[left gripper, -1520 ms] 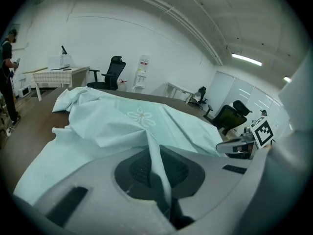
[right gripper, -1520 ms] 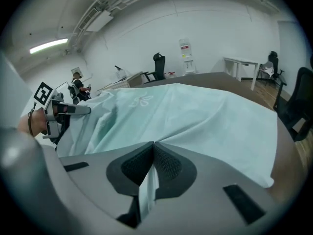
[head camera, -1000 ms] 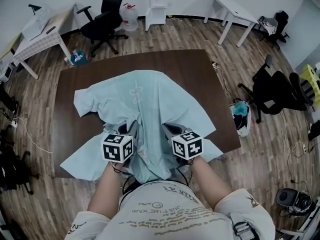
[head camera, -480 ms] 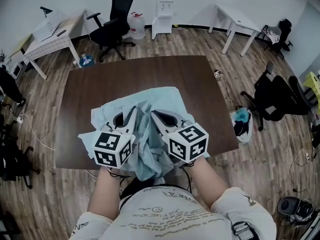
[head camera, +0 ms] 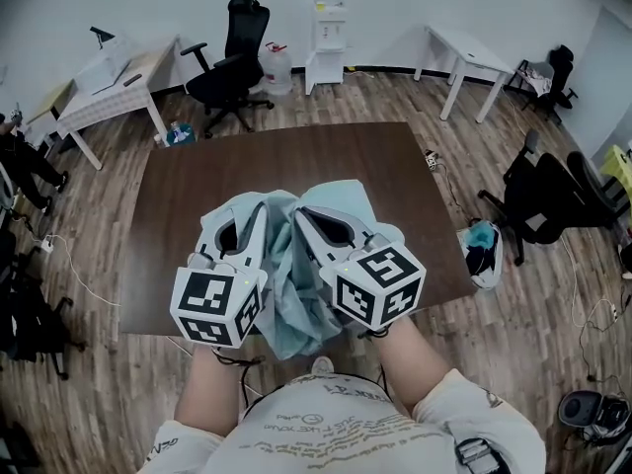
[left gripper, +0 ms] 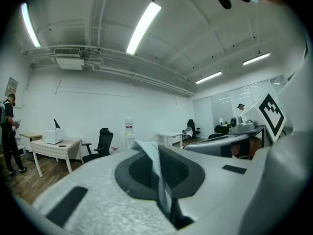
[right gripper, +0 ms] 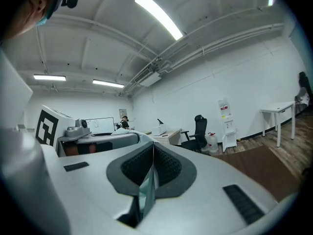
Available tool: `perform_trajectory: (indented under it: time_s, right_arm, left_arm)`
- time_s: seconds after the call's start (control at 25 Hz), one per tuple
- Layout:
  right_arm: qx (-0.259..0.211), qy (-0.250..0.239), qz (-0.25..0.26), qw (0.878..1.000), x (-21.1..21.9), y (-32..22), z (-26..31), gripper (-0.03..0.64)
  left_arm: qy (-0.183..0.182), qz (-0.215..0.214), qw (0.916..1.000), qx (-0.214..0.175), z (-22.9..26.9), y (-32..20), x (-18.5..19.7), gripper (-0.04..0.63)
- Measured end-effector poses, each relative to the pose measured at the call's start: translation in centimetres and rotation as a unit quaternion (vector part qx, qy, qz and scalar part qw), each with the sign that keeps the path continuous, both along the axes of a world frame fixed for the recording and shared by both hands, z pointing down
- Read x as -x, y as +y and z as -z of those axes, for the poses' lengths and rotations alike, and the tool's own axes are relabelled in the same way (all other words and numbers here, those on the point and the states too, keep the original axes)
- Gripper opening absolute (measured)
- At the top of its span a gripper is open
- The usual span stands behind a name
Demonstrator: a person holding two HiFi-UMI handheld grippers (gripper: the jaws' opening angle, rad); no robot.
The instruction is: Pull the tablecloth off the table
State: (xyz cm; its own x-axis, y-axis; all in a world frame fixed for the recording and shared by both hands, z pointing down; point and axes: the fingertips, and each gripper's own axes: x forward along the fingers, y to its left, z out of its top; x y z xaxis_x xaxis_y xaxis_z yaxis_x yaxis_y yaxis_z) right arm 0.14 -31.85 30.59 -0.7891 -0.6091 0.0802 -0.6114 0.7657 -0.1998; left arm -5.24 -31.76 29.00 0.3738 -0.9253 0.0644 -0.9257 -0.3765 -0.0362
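Over the near edge of the dark brown worktop (head camera: 183, 205), left to right:

- Left forearm (head camera: 210, 395) is bare and reaches straight forward. The left hand-held gripper (head camera: 263, 208) is level, pointing away from the body, and clenched on a fold of the pale teal tablecloth (head camera: 294, 312). The left gripper view shows the fold pinched between the pads.
- Its marker cube (head camera: 217, 306) has black-and-white square codes only, no text.
- The tablecloth is bunched between the two grippers and held up off the worktop. Long axis runs far-to-near, and the near end hangs down in front of the shirt (head camera: 316, 433). Can't tell if the far end touches the worktop. The shirt print is too warped to read.
- The right hand-held gripper (head camera: 300, 215) is just beside the left one, level, with its tip angled slightly inward. It is clamped on a thin cloth edge, seen in the right gripper view.
- Background: side desk (head camera: 111, 87), office chair (head camera: 233, 62), water dispenser (head camera: 329, 23) with an illegible label, white table (head camera: 469, 47).
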Motion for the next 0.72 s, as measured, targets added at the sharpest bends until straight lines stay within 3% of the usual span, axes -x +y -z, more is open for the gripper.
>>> perform_trajectory:
  time_s: [0.36,0.72]
  right_arm:
    - [-0.033,-0.035,-0.015,0.999,2.4,5.7,3.8,0.014]
    - [-0.028,-0.037,-0.043,0.998,3.6,11.0,3.5,0.014]
  left_arm:
    - [0.002,0.001,0.9992,-0.040,4.0,6.2,2.5,0.014]
    - [0.003,0.021,0.9991,-0.036,3.5,12.0,5.2,0.014]
